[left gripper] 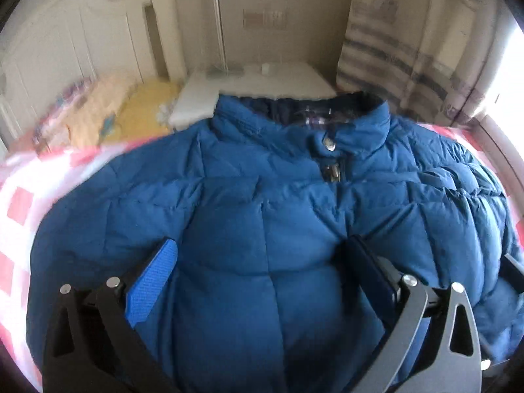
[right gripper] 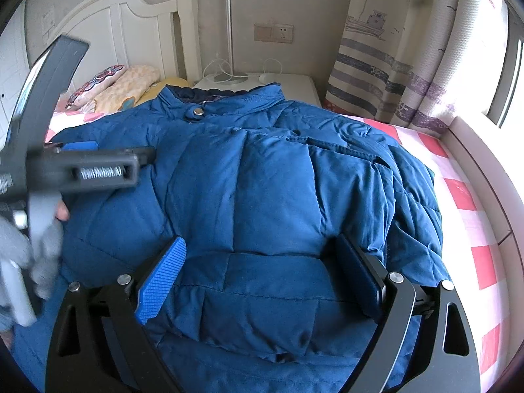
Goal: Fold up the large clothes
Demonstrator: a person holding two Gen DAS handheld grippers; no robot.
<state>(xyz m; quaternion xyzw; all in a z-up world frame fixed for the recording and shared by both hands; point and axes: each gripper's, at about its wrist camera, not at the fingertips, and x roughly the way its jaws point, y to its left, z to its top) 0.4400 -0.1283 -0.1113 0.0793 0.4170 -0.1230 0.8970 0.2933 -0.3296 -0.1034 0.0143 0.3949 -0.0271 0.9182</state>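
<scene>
A blue puffer jacket (left gripper: 262, 203) lies front up on the bed, collar toward the headboard; it also shows in the right wrist view (right gripper: 271, 180). Its right sleeve is folded over the body (right gripper: 376, 163). My left gripper (left gripper: 262, 255) is open, fingers spread just above the jacket's chest. It also shows from the side at the left of the right wrist view (right gripper: 108, 154), held by a gloved hand. My right gripper (right gripper: 262, 255) is open over the jacket's lower front. Neither holds cloth.
The bed has a pink and white checked sheet (right gripper: 465, 196). Pillows (right gripper: 121, 88) lie at the white headboard (right gripper: 108, 36). A white nightstand (right gripper: 262, 82) with a lamp stands behind the collar. A striped curtain (right gripper: 393, 75) and a window ledge (right gripper: 484, 163) are at right.
</scene>
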